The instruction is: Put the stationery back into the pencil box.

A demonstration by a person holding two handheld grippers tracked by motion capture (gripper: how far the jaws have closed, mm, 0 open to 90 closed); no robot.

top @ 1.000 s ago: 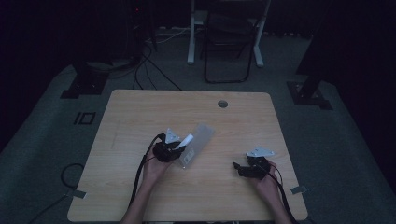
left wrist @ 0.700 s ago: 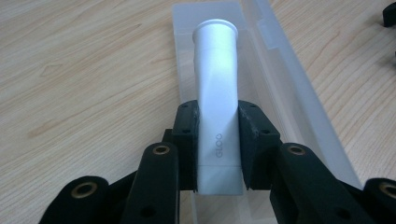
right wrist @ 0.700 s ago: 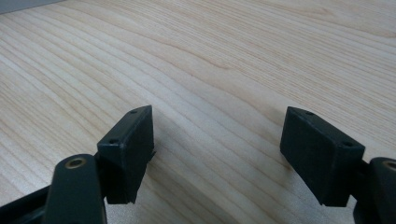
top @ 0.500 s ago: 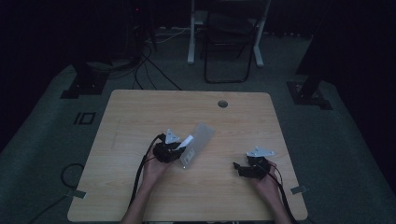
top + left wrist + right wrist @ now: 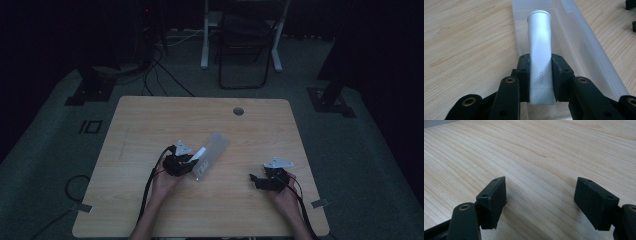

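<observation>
Holding my left gripper (image 5: 540, 75) low over the table (image 5: 150, 125), I see its two black jaws pinched flat against the sides of a white tube (image 5: 540, 57) marked "GLOO". The crimped flat end sits back between the jaws; the long axis runs straight away from the gripper camera, with the round flared end pointing forward. In the high view the tube (image 5: 198, 153) points up and to the right, away from my side of the table. It lies over the near end of a clear plastic tray (image 5: 579, 42); I cannot tell whether it touches the tray floor. The tray (image 5: 212, 152) is long and narrow and runs on the same diagonal. My right gripper (image 5: 541, 202) rests well apart near the right front of the table (image 5: 549, 150), its jaws spread wide with bare wood between them, gripping nothing. In the high view, beyond the table, I see a dark floor, cables and a chair (image 5: 243, 45).
</observation>
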